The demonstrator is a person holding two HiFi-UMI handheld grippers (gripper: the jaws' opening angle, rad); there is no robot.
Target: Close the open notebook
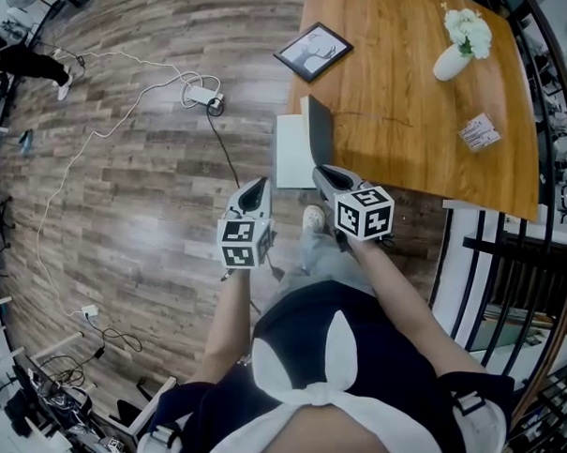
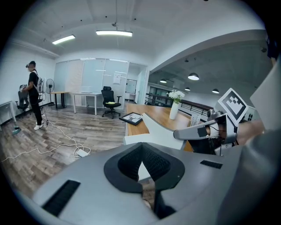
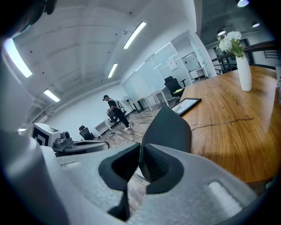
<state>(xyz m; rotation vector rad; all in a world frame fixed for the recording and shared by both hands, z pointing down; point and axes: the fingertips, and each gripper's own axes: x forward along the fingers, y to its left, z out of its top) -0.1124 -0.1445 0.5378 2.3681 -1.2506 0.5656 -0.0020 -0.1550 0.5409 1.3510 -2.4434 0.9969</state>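
The notebook lies open at the near left corner of the wooden table, its white page overhanging the edge. Its dark grey cover stands raised, nearly upright. My right gripper is shut on the near edge of that cover; in the right gripper view the cover rises from between the pads of the right gripper. My left gripper hangs to the left of the notebook over the floor, shut with nothing in it. In the left gripper view the left gripper points at the white page.
On the table are a framed picture, a white vase of flowers and a small packet. A white cable with a power adapter trails over the wooden floor. A black railing runs on the right. A person stands far off.
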